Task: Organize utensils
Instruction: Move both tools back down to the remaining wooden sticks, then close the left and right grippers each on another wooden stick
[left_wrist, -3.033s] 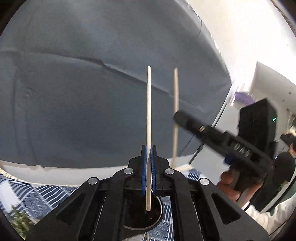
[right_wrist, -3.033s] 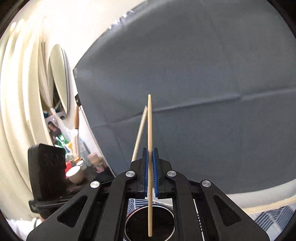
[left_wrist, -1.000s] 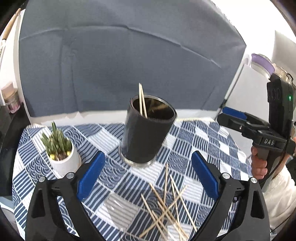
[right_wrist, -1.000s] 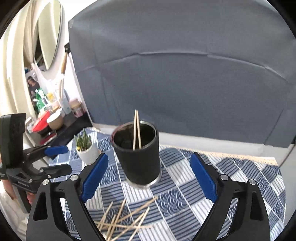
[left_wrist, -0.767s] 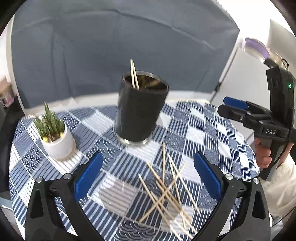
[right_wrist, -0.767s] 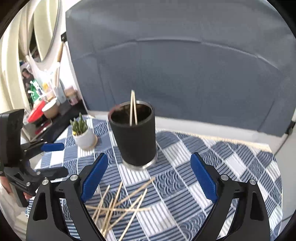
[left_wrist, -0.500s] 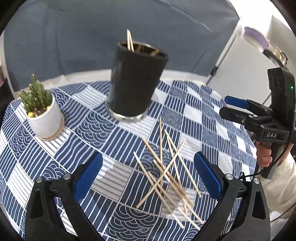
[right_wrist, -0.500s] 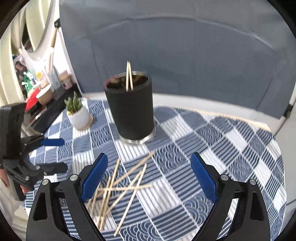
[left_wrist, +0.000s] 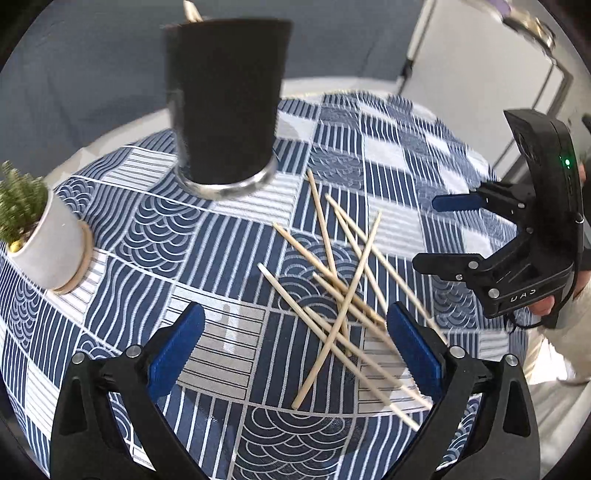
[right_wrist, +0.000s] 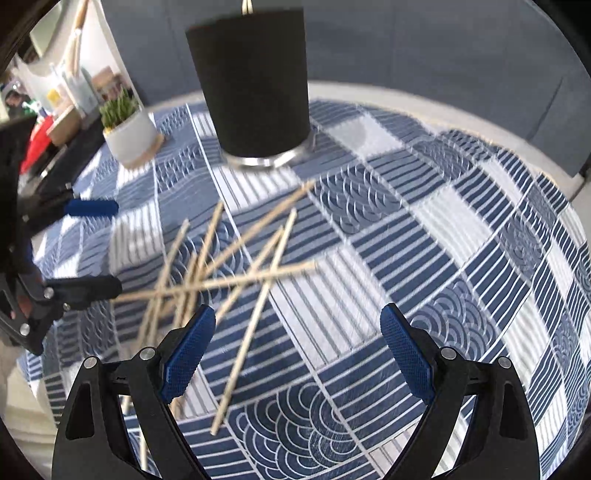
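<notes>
Several wooden chopsticks (left_wrist: 343, 288) lie crossed in a loose pile on the blue patterned tablecloth (left_wrist: 147, 236); the pile also shows in the right wrist view (right_wrist: 229, 266). A black cup (left_wrist: 225, 99) stands behind the pile with chopstick tips (left_wrist: 191, 6) showing above its rim; the right wrist view shows the cup (right_wrist: 255, 81) too. My left gripper (left_wrist: 295, 347) is open and empty, low over the pile. My right gripper (right_wrist: 295, 350) is open and empty, just right of the pile. Each gripper appears in the other's view, the right (left_wrist: 447, 232) and the left (right_wrist: 96, 247).
A small green plant in a white pot (left_wrist: 40, 240) stands left of the cup, also in the right wrist view (right_wrist: 129, 125). A grey backdrop (right_wrist: 443, 48) rises behind the table. Cluttered shelves (right_wrist: 55, 99) lie at the far left.
Both grippers let their chopsticks go into the cup, opened wide, pulled back and came down toward the pile on the cloth. The cup now sits higher in both views.
</notes>
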